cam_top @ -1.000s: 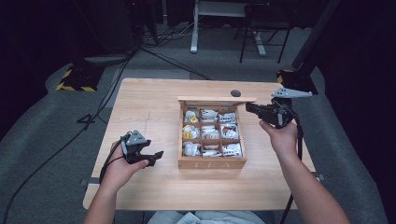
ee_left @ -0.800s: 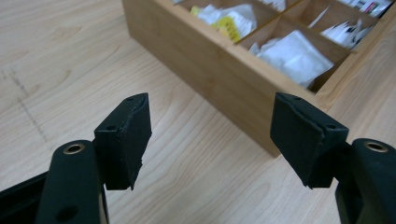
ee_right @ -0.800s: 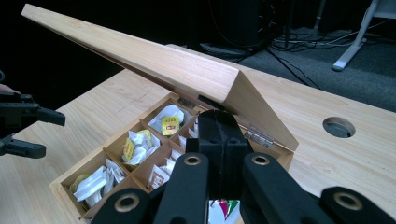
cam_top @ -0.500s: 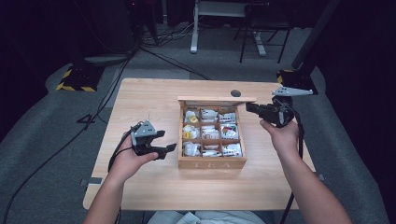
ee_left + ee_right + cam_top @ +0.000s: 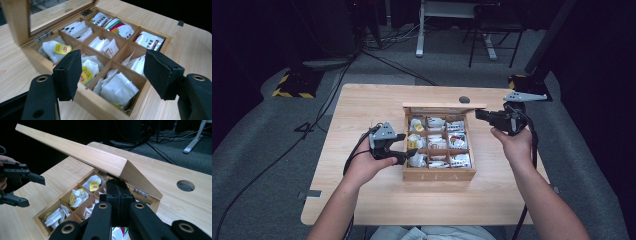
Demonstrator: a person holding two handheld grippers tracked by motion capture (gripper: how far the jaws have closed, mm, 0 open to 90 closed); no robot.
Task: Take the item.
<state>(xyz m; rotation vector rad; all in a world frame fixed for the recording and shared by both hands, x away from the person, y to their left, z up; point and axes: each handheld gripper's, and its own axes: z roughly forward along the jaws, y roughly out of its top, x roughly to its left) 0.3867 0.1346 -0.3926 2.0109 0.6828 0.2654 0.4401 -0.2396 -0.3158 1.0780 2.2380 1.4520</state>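
A wooden tea box [image 5: 439,174] with several compartments of tea bags stands in the middle of the table, its lid [image 5: 444,105] raised at the back. My left gripper [image 5: 404,148] hovers at the box's left side, open. In the left gripper view its pads [image 5: 67,75] straddle the nearest compartments, with white bags [image 5: 120,88] below and nothing between them; its jaws have just closed a little. A yellow-tagged bag [image 5: 62,48] lies at the back left. My right gripper [image 5: 479,115] is shut, its tips [image 5: 117,183] right under the lid's [image 5: 87,155] end; contact is unclear.
The light wood table [image 5: 362,105] has a round cable hole [image 5: 464,99] behind the box. Past the far edge, cables, desk legs and a yellow-and-black striped base [image 5: 292,85] sit on the grey floor. Bare tabletop lies left of and in front of the box.
My left gripper has moved right and up from the table's left part to the box's left side. The right gripper and the lid have stayed put.
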